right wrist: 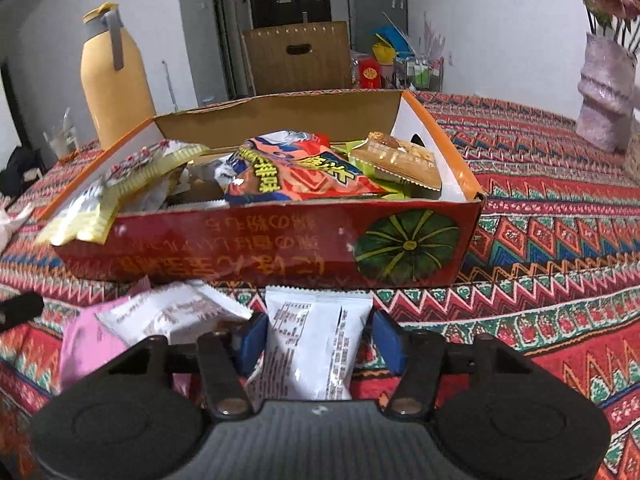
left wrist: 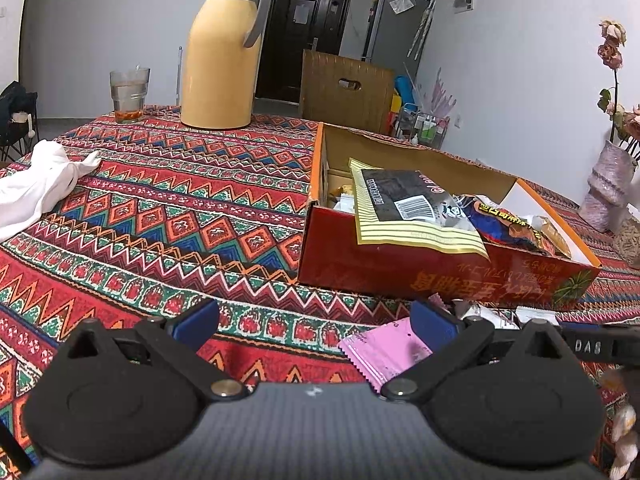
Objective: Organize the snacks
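Note:
A red cardboard box (right wrist: pixel 240 248) stands on the patterned tablecloth, holding several snack bags, among them an orange-red bag (right wrist: pixel 296 172) and a tan wafer pack (right wrist: pixel 400 164). Just in front of the box lies a white snack packet (right wrist: pixel 312 336). My right gripper (right wrist: pixel 320 340) has its blue pads against both sides of it. More loose packets lie to its left, one white (right wrist: pixel 172 312) and one pink (right wrist: pixel 88 344). In the left wrist view, my left gripper (left wrist: pixel 316 326) is open over the cloth with nothing between its pads. The pink packet (left wrist: pixel 380 352) lies by its right finger, and the box (left wrist: pixel 440 272) is ahead on the right.
A yellow thermos jug (left wrist: pixel 222 60) and a glass of water (left wrist: pixel 129 94) stand at the far side of the table. White crumpled cloth (left wrist: pixel 36 188) lies at the left. A pale vase with flowers (right wrist: pixel 604 96) stands at the right. A striped bag (left wrist: pixel 412 216) overhangs the box's near wall.

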`<state>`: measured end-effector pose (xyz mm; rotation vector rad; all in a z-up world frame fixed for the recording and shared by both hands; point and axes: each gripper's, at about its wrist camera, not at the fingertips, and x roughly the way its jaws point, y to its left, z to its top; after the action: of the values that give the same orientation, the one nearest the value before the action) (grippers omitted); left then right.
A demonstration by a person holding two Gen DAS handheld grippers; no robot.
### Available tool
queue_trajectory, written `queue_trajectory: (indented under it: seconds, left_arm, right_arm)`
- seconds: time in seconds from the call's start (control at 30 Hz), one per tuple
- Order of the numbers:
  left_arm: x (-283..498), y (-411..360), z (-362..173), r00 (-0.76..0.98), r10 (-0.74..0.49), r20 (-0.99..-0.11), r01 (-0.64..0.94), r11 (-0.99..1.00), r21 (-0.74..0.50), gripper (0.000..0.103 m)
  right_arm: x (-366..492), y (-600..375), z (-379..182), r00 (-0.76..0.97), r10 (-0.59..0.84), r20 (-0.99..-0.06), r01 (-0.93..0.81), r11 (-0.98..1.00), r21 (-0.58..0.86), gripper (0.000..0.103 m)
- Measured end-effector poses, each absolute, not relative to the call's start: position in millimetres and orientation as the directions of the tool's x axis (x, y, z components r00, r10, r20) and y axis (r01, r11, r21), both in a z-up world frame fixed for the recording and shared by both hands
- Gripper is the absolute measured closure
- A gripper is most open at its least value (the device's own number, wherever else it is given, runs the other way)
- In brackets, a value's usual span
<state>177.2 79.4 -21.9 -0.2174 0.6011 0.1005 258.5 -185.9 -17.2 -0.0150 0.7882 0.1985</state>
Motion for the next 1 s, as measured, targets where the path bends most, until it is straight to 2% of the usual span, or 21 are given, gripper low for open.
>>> queue_trajectory:
  seconds: [0.17, 0.27, 0.57, 0.8, 1.0]
  left_arm:
    - [177.7, 79.3, -22.7, 0.817, 0.033, -0.575, -0.161, 0.972, -0.172, 0.0]
    - [177.1, 79.0, -22.6, 0.818, 0.037, -0.574, -0.164, 0.972, -0.171, 0.0]
    - [179.8, 75.7, -22.9, 0.804, 0.05, -0.592, -0.167, 0.975, -0.146, 0.0]
    - [185.3, 52.6, -20.9, 0.761, 0.042, -0.648, -0.112, 0.991, -0.067, 0.0]
    - [198.0, 30.4, -22.5, 0.705, 0.032, -0.708, -0.114, 0.991, -0.069, 0.0]
  right_arm:
    - [244.8, -178.5, -19.3, 0.705, 0.161, -0.69, -0.22, 0.975, 0.003, 0.046]
    - [237.3, -175.5, -17.8, 0.713, 0.183, -0.676, -0.254, 0.967, -0.006, 0.063]
    - [215.4, -197.8, -7.8, 0.787, 0.205, -0.581, -0.218, 0.975, 0.049, 0.064]
    - [215.5, -214.9, -12.3, 0.795, 0.215, -0.568, -0.188, 0.976, 0.106, 0.064]
    - [213.4, -223.4, -14.0, 0.802, 0.248, -0.544, -0.196, 0.969, 0.153, 0.064]
